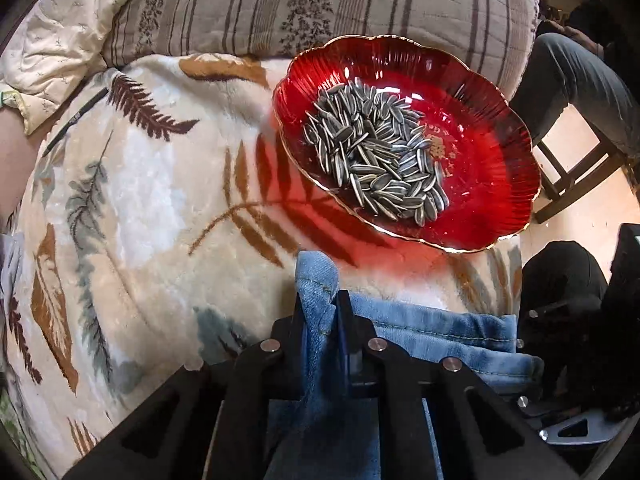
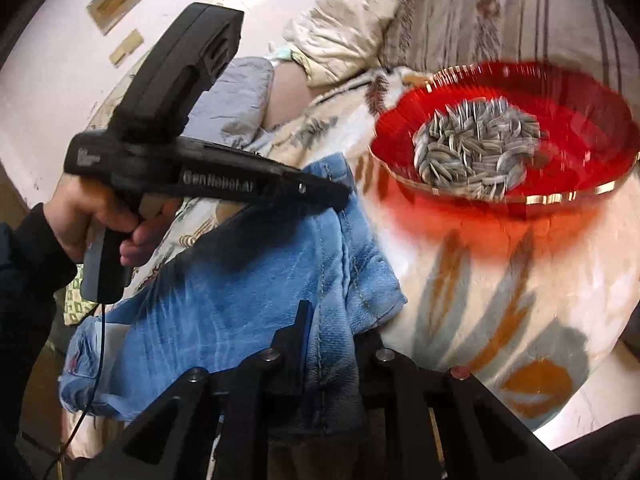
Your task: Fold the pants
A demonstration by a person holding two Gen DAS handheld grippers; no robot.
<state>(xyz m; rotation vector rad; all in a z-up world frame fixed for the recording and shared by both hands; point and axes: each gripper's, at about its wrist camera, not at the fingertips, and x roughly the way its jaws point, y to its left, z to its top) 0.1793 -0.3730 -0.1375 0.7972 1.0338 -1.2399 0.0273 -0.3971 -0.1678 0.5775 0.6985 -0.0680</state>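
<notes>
My left gripper (image 1: 320,312) has its jaws clamped on a raised fold of the jeans (image 1: 432,340), near the hem. My right gripper (image 2: 328,332) also has its jaws closed on the jeans (image 2: 224,300), along a stitched seam. In the right view I see the left gripper (image 2: 340,200) from the side, held by my left hand (image 2: 96,216), its tip pressed into the denim further up.

The jeans lie bunched on the blanket (image 1: 160,200), which has a pattern of leaves and covers the bed. The denim is near the edge of the bed.

Just beyond the jeans stands a red glass bowl (image 1: 496,184) with a wavy gold rim. It holds a heap of striped sunflower seeds (image 1: 376,152), gathered in the middle; the sides of the bowl are bare. The bowl throws a red glow on the blanket, close to the denim, but I cannot tell if they touch.

Behind the bowl lies a striped pillow (image 1: 360,4).
</notes>
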